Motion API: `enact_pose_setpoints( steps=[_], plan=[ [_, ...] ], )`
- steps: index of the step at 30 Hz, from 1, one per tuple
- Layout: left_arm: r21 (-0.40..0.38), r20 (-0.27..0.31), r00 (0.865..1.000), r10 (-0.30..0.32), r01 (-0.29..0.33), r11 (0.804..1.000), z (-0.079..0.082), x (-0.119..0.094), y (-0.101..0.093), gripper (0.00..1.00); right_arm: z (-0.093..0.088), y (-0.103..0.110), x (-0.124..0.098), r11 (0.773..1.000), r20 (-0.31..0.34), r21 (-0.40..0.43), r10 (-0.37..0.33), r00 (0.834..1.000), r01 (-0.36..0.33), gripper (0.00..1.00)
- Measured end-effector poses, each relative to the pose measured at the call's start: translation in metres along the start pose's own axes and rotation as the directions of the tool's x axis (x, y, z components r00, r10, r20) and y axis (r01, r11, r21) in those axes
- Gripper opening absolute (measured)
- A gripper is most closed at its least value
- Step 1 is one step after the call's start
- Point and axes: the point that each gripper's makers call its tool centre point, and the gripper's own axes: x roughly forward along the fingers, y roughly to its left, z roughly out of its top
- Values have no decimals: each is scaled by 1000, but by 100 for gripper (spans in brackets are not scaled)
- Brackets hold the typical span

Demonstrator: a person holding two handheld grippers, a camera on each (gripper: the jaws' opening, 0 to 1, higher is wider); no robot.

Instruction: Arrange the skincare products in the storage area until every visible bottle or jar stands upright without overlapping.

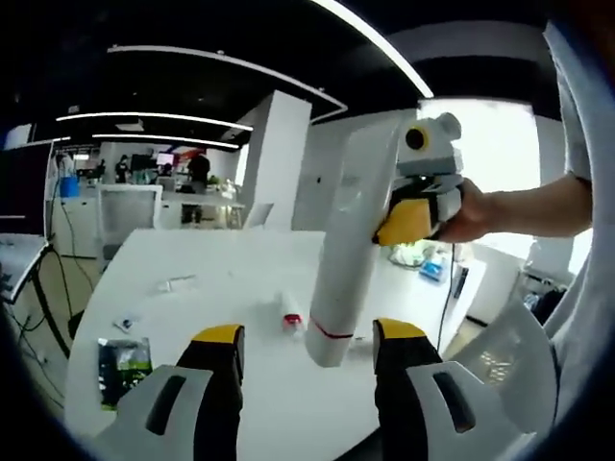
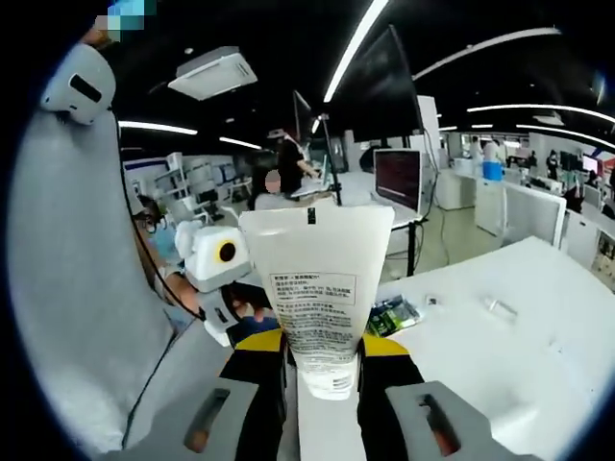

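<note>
Currently right gripper (image 2: 322,353) is clamped on a white tube (image 2: 317,288), held in the air above the tabletop (image 1: 240,288). Risk: tube slipping, since the jaws pinch only its narrow end. Left gripper (image 1: 306,351) hangs spread wide, holding nothing, beside the tube's cap end; a small bottle (image 1: 291,315) lies mid-tabletop
</note>
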Motion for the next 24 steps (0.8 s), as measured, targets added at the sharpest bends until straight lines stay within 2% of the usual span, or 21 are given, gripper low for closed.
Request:
enact_pose_setpoints(
  steps=[2,7,11,15,20,24],
  plan=[
    [35,35,999,14,-16,999,6,-3,1,47,1,5,-1,1000,-15,-17,23,1000,-23,20],
    [32,34,999,9,-10,999,6,-2,-1,50,10,12,-1,997,-7,-58,57,998,-58,20],
    [81,39,999,-11,8,997,7,-4,-9,49,14,16,2,992,-8,-77,95,995,-95,20],
    [125,38,999,-19,14,992,7,-5,-12,48,11,26,6,980,-47,-131,146,988,-151,20],
    [178,17,997,-76,72,981,4,-3,-26,45,6,40,8,964,-101,-162,196,975,-211,20],
    [174,-6,992,-129,128,976,0,-3,-37,44,0,52,9,941,-148,-194,250,957,-276,20]
  ],
)
